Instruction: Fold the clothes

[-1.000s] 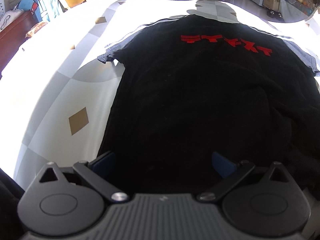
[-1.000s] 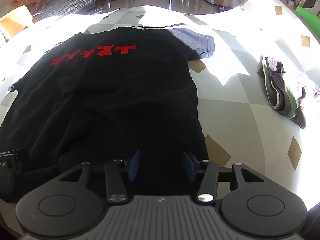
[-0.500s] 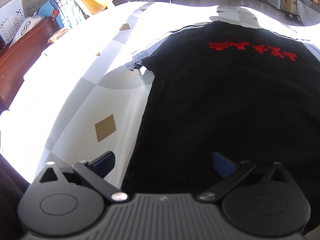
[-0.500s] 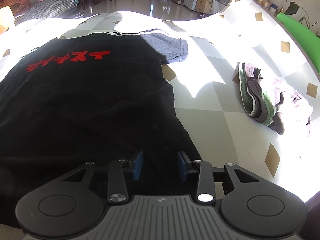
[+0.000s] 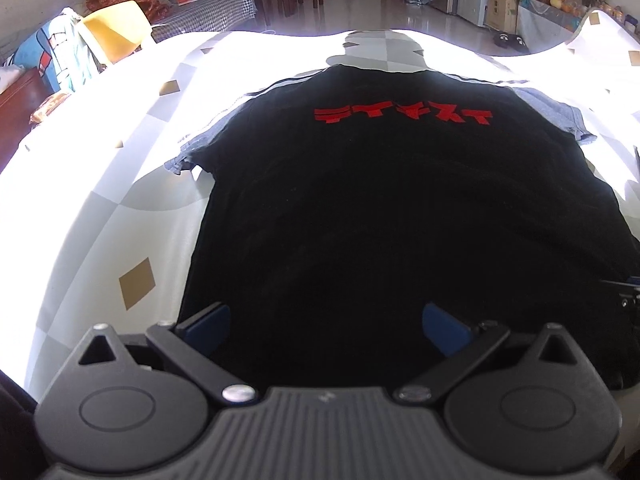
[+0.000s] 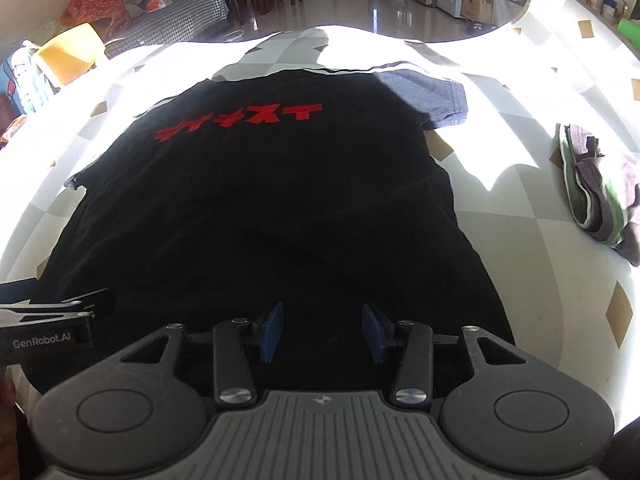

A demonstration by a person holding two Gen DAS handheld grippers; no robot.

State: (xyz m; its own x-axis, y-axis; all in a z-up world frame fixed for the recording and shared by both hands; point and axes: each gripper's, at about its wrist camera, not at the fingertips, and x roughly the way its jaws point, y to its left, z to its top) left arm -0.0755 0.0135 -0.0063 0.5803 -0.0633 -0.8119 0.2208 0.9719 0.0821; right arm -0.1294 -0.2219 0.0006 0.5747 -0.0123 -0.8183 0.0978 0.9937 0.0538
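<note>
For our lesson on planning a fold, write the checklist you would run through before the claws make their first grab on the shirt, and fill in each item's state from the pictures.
1. Shirt spread flat on the table, print side up: ok.
2. Both sleeves out to the sides, not tucked under: ok.
3. Left claw open, wide enough for the hem: ok.
4. Right claw open: ok, though narrower than the left.
5. Claws already gripping the hem: cannot tell; the near edge is hidden under them.
6. Clothes pile lies clear of the shirt: ok.
</note>
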